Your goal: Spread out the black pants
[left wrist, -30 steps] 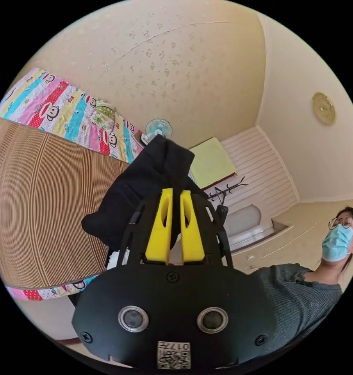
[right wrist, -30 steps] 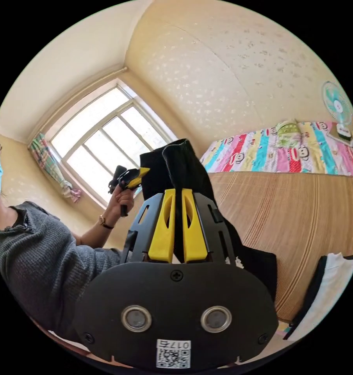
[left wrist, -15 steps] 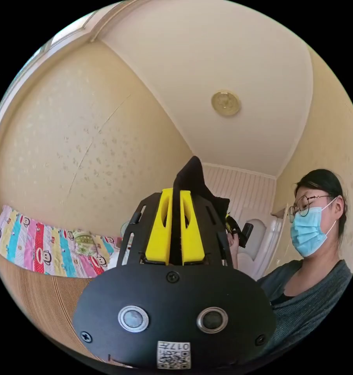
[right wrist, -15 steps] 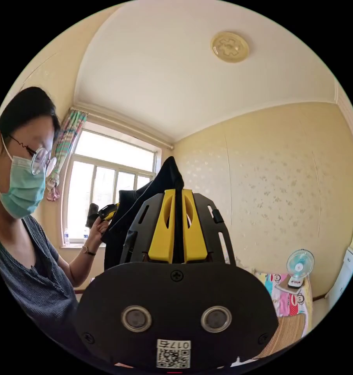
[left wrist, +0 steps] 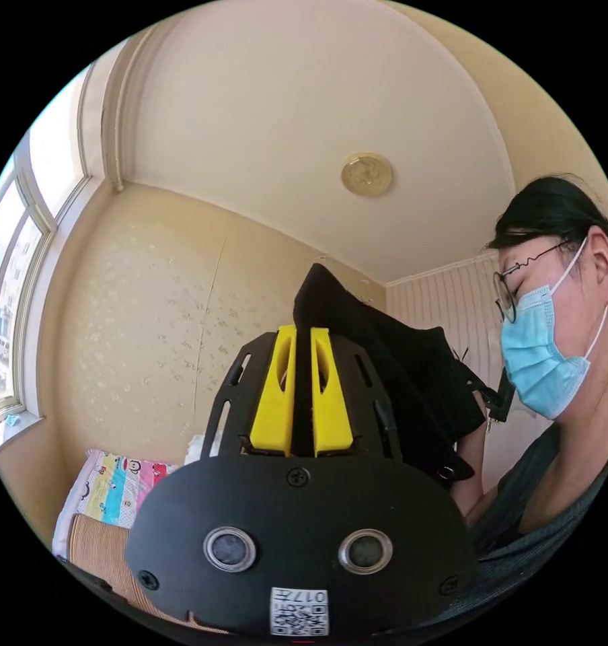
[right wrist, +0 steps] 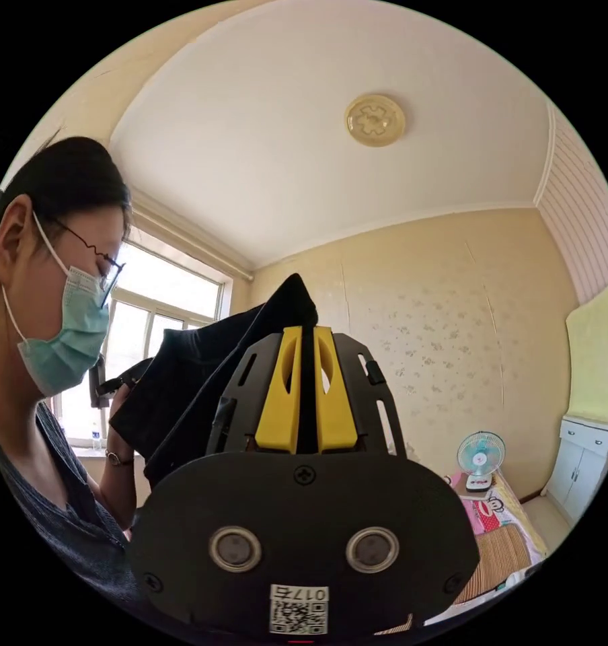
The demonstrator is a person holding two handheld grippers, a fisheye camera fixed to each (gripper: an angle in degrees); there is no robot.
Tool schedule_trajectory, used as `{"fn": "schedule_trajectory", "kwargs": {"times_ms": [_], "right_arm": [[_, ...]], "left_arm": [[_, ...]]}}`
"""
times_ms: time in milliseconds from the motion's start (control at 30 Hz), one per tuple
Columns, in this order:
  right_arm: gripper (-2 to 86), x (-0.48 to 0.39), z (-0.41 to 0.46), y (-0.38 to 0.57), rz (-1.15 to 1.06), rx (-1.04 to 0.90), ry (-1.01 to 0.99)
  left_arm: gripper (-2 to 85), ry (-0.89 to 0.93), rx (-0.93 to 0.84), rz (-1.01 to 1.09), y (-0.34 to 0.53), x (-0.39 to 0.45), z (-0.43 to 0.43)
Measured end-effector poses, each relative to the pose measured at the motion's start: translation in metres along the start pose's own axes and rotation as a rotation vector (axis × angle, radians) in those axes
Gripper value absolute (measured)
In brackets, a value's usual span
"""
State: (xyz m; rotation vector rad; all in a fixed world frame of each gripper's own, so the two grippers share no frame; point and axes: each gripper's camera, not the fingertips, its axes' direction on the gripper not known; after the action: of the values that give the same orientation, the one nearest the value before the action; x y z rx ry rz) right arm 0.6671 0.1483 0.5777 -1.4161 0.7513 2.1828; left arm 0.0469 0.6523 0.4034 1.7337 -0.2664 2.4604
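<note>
A person in a grey knit top holds a pair of black fabric pants (left wrist: 398, 363) aloft between two handheld grippers, both cameras tilted up toward the cream ceiling with its round gold-coloured ceiling fitting (left wrist: 366, 174). In the left gripper view, the left gripper (left wrist: 302, 336) has its two yellow plastic jaws pressed together on an edge of the pants, a peak of black cloth rising above the jaw tips and the rest of the garment stretching away toward the person's side of the picture, where it hangs in front of the person's forearm. In the right gripper view, the right gripper (right wrist: 307, 336) likewise pinches the pants (right wrist: 203, 377) between its closed yellow jaws, the cloth poking up past the tips and running off toward the person's raised hand (right wrist: 119, 404), beside a bright multi-pane window (right wrist: 163, 323). Low in the right gripper view stand a small teal desk fan (right wrist: 480, 457) and, near it, a colourful striped cartoon-print sheet (right wrist: 499, 511) next to a tan ribbed mat (right wrist: 496, 555); the same sheet (left wrist: 119, 488) and mat (left wrist: 95, 552) appear low in the left gripper view. A white cabinet (right wrist: 580, 464) sits at the edge of the right gripper view.
</note>
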Motion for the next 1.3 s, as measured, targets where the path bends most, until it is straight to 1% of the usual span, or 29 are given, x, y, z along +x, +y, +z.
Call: {"fn": "schedule_trajectory", "kwargs": {"times_ms": [100,167,200,233,267,300,333,367,400,433,467,500,533,567,600,633,667,700,767,800,867,967,1033,1067,1100,1167,1233,1267,1300], "right_arm": [[2.1,0.061,0.101,0.022,0.103,-0.178,0.017],[1.9,0.11,0.185,0.039,0.135,-0.292,0.063],[1.8,0.148,0.254,0.054,0.151,-0.366,0.105],[1.7,0.187,0.32,0.075,0.175,-0.411,0.141],[1.6,0.204,0.351,0.088,0.176,-0.433,0.156],[1.5,0.231,0.406,0.117,0.13,-0.516,0.213],[1.4,0.257,0.449,0.149,0.155,-0.674,0.347],[1.3,0.269,0.463,0.167,0.192,-0.74,0.409],[1.2,0.284,0.475,0.202,0.237,-0.796,0.409],[1.1,0.291,0.476,0.242,0.247,-0.83,0.317],[1.1,0.292,0.475,0.264,0.241,-0.855,0.278],[1.0,0.292,0.468,0.314,0.224,-0.926,0.253],[1.1,0.289,0.458,0.372,0.194,-1.037,0.254],[1.1,0.288,0.452,0.402,0.18,-1.099,0.255],[1.3,0.285,0.436,0.462,0.168,-1.23,0.251],[1.5,0.282,0.415,0.52,0.167,-1.356,0.239],[1.8,0.281,0.403,0.547,0.17,-1.416,0.232],[2.4,0.279,0.377,0.594,0.19,-1.519,0.236],[4.0,0.279,0.34,0.647,0.265,-1.622,0.24],[5.6,0.28,0.318,0.674,0.324,-1.685,0.246],[9.0,0.283,0.288,0.705,0.399,-1.751,0.287],[11.2,0.289,0.242,0.738,0.573,-1.783,0.334],[11.4,0.283,0.219,0.764,0.593,-1.895,0.35],[11.1,0.281,0.215,0.769,0.57,-1.926,0.362],[10.6,0.274,0.21,0.764,0.492,-1.887,0.377],[8.4,0.269,0.21,0.764,0.411,-1.923,0.335],[5.1,0.266,0.21,0.764,0.294,-2.066,0.208],[4.7,0.266,0.207,0.762,0.241,-2.087,0.21],[4.2,0.27,0.199,0.757,0.134,-2.111,0.266]], "left_arm": [[3.8,-0.059,-0.151,-0.101,0.014,-0.059,0.068],[3.8,-0.104,-0.313,-0.237,0.028,-0.132,0.159],[3.9,-0.112,-0.354,-0.266,0.032,-0.153,0.186],[4.1,-0.126,-0.435,-0.31,0.041,-0.198,0.247],[4.4,-0.142,-0.515,-0.349,0.053,-0.245,0.31],[4.6,-0.161,-0.552,-0.361,0.062,-0.269,0.34],[5.0,-0.26,-0.609,-0.379,0.085,-0.315,0.387],[4.6,-0.419,-0.691,-0.418,0.113,-0.357,0.414],[4.4,-0.486,-0.735,-0.445,0.129,-0.377,0.422],[4.7,-0.562,-0.801,-0.507,0.163,-0.409,0.427],[4.9,-0.546,-0.836,-0.539,0.201,-0.432,0.422],[5.0,-0.516,-0.852,-0.534,0.222,-0.439,0.417],[5.3,-0.472,-0.894,-0.499,0.268,-0.449,0.404],[5.8,-0.467,-0.96,-0.46,0.319,-0.453,0.387],[6.0,-0.469,-1.007,-0.447,0.347,-0.454,0.377],[6.4,-0.471,-1.121,-0.446,0.405,-0.457,0.357],[6.8,-0.45,-1.242,-0.47,0.463,-0.458,0.334],[7.0,-0.433,-1.299,-0.488,0.489,-0.458,0.323],[8.5,-0.387,-1.482,-0.591,0.583,-0.456,0.272],[9.0,-0.385,-1.513,-0.621,0.6,-0.456,0.26],[11.7,-0.378,-1.572,-0.779,0.653,-0.458,0.219],[13.5,-0.377,-1.622,-0.873,0.692,-0.453,0.191],[13.7,-0.341,-1.625,-0.886,0.704,-0.445,0.187],[13.6,-0.366,-1.594,-0.818,0.698,-0.44,0.189],[13.4,-0.383,-1.6,-0.79,0.697,-0.439,0.191],[12.1,-0.426,-1.678,-0.697,0.697,-0.439,0.203],[9.2,-0.424,-1.766,-0.566,0.697,-0.437,0.213],[5.4,-0.375,-1.829,-0.478,0.7,-0.435,0.218],[3.5,-0.337,-1.841,-0.455,0.699,-0.433,0.22]]}}
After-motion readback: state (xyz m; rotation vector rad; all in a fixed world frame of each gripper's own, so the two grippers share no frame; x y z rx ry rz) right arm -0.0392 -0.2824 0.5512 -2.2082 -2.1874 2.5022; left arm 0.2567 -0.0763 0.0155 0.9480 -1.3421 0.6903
